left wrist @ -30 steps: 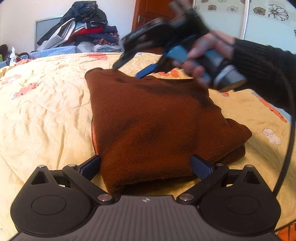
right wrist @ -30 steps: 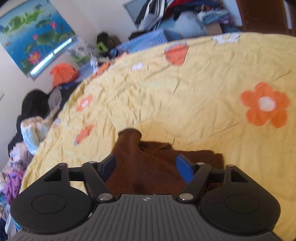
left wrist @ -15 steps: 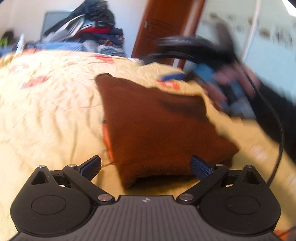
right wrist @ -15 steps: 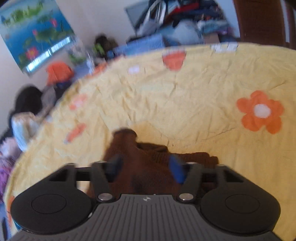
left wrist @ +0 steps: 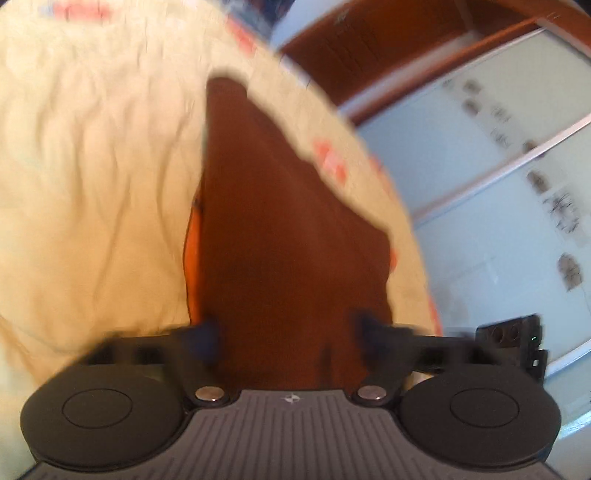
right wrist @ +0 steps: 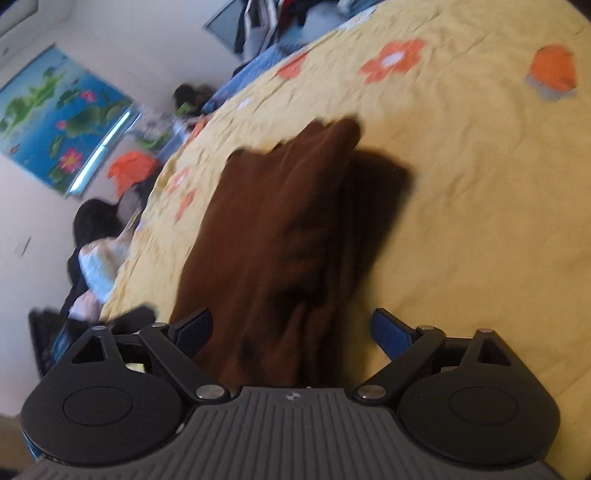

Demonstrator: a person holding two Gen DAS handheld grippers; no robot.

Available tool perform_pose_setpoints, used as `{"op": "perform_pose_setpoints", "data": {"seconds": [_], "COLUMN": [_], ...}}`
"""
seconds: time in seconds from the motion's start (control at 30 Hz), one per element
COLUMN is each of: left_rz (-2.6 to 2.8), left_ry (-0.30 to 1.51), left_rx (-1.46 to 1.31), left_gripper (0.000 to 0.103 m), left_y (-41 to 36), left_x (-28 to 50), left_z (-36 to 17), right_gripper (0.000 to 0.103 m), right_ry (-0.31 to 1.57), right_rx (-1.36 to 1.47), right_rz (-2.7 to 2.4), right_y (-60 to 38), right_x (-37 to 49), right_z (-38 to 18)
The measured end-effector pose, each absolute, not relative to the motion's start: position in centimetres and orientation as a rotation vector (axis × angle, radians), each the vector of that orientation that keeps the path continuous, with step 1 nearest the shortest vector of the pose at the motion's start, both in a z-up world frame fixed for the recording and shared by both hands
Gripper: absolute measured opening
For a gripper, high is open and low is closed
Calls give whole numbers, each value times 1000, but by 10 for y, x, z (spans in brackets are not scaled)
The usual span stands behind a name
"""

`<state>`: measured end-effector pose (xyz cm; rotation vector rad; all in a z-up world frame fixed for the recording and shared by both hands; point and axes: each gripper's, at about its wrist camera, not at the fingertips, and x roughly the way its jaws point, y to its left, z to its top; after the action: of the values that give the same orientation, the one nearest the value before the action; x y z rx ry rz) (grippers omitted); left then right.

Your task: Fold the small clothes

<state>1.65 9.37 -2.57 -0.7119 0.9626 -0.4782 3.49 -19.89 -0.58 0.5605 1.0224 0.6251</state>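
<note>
L gripper (left wrist: 286, 338): fingers narrow-ish and closing, blurred by motion. The brown garment (left wrist: 280, 236) sits between them at its near end; can't tell if the pads actually press on the cloth. R gripper (right wrist: 291, 332): fingers (right wrist: 391, 334) at a medium gap, also closing, w/ the garment's near end (right wrist: 258, 266) between them. The left pad looks at the cloth's edge; the right pad stands clear of it w/ yellow sheet showing in the gap, so no grip seen.

Garment itself: brown knit, folded into a long narrow bundle, lying on the bed (right wrist: 480, 206), running away from both cams. In the L view an orange strip (left wrist: 194, 258) shows along its left edge, maybe a lining, can't tell. In the R view the far end is bunched up w/ a dark shadow to its right on the sheet. It lies nearer the bed's left edge in the R view, nearer the right edge in the L view.

Bedcover: yellow, wrinkled, w/ orange flower prints (right wrist: 393, 61).

Farther off, L view: wooden door (left wrist: 388, 40) and pale wardrobe panels (left wrist: 498, 206) beyond the bed's edge. R view: lotus poster (right wrist: 55, 125) on the wall, clothes pile (right wrist: 273, 22) past the bed's far edge, more clutter at the bed's left side.
</note>
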Motion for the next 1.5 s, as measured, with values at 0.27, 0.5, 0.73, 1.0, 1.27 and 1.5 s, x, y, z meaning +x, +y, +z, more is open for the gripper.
{"op": "perform_pose_setpoints", "data": {"seconds": [0.27,0.5,0.73,1.0,1.27,1.5], "left_rz": [-431,-347,-447,-469,-473,-450], "left_ry": [978,779,689,726,700,728], "left_rx": [-422,-129,35,127,63,141], "left_gripper": [21,70,87,87,87,87], "left_y": [78,57,3,-21,1,-18], "left_x": [-12,-53,-37,-33,-23,-6], "left_z": [4,40,37,2,25,11], "right_gripper": [24,76,66,18,50,67], "right_ry": [1022,883,885,937,771,911], "right_rx": [476,571,606,495,456,256], "right_rz": [698,648,552,515,499,578], "right_y": [-198,-229,-223,-225,-219,-127], "right_x": [14,21,104,142,117,159], "right_z": [2,25,32,-1,52,38]}}
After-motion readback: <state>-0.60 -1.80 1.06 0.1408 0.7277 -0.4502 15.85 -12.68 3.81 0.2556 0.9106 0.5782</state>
